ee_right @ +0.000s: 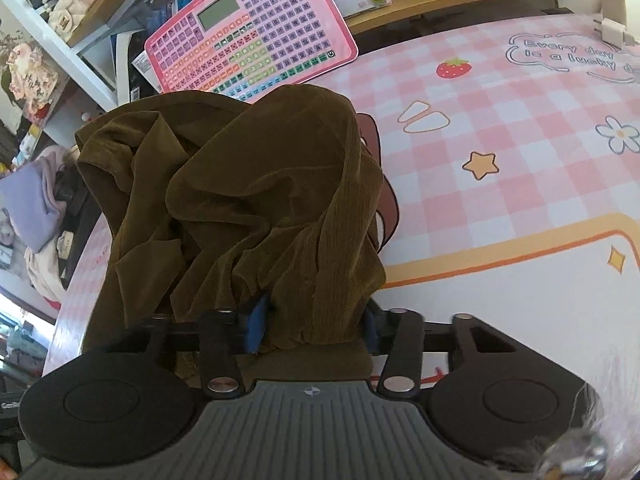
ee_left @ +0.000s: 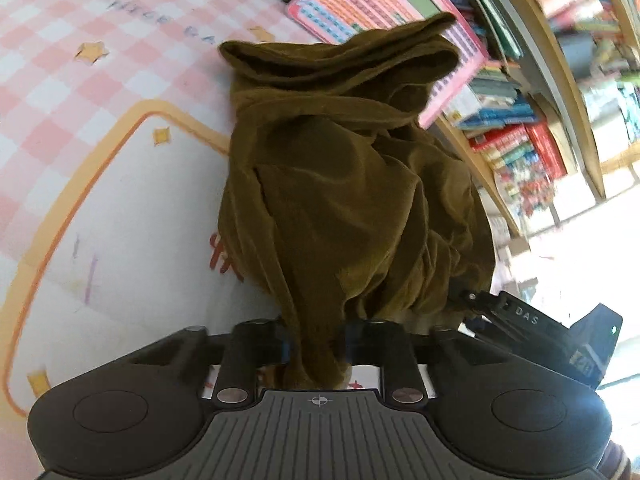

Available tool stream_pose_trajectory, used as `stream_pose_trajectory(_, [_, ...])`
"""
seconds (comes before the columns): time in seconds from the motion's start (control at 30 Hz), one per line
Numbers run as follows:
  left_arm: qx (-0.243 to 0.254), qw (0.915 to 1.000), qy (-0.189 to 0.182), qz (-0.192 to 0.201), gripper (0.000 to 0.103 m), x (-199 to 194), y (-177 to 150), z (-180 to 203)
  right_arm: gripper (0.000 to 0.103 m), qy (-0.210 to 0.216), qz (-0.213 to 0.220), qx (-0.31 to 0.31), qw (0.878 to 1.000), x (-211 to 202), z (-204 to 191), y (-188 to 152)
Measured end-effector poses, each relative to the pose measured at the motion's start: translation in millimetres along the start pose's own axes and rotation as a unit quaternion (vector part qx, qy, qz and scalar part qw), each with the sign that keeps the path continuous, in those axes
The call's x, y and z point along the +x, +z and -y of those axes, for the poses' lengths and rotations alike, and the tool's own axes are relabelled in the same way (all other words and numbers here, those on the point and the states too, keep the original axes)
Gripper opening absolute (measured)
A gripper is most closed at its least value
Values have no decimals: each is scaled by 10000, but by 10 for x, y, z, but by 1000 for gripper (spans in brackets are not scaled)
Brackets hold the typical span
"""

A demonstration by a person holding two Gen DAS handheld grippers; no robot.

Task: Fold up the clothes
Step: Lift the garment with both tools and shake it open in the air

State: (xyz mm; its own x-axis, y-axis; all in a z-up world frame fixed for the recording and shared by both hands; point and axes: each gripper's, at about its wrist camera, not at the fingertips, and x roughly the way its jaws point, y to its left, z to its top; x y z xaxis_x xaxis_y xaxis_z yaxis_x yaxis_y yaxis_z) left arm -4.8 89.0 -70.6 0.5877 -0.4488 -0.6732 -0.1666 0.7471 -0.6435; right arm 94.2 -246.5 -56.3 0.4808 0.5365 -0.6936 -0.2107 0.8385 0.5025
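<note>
Bunching up in front of both tools, the olive-brown garment (ee_left: pixel 352 184) lies in a crumpled heap on the pink checked table mat (ee_left: pixel 80 128). The left gripper (ee_left: pixel 316 346) has its fingers drawn close together on a narrow twist of the cloth, which runs down between them and disappears under the tool body. The right gripper (ee_right: pixel 316 326) is clamped on a thicker fold of the same garment (ee_right: pixel 248 200); a blue pad (ee_right: pixel 256 326) shows on its left finger, pressed against the fabric, and the other finger is mostly hidden by the cloth draped over it.

In the left wrist view the right gripper (ee_left: pixel 472 300) sits just to the right of the left one, its tip buried in the edge of the heap.

Beyond the heap, away from both grippers, a pink toy keyboard (ee_right: pixel 256 32) leans at the far edge of the mat, partly covered by the top of the garment. Behind that stand shelves of books (ee_left: pixel 520 148). To the right of the right gripper the mat (ee_right: pixel 500 168) is printed with a strawberry (ee_right: pixel 454 68), a star (ee_right: pixel 480 165) and a flower (ee_right: pixel 619 133).
</note>
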Motion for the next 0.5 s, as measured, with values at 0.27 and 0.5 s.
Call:
stream_pose_trajectory(0.27, [504, 9893, -892, 1038, 7, -1000, 822, -197, 14, 958, 8, 750, 9926, -221, -546, -206])
stream_pose_trajectory(0.5, [1260, 9557, -2164, 1544, 6, -1790, 1844, -100, 13, 2552, 963, 2097, 9390, -663, -1366, -489])
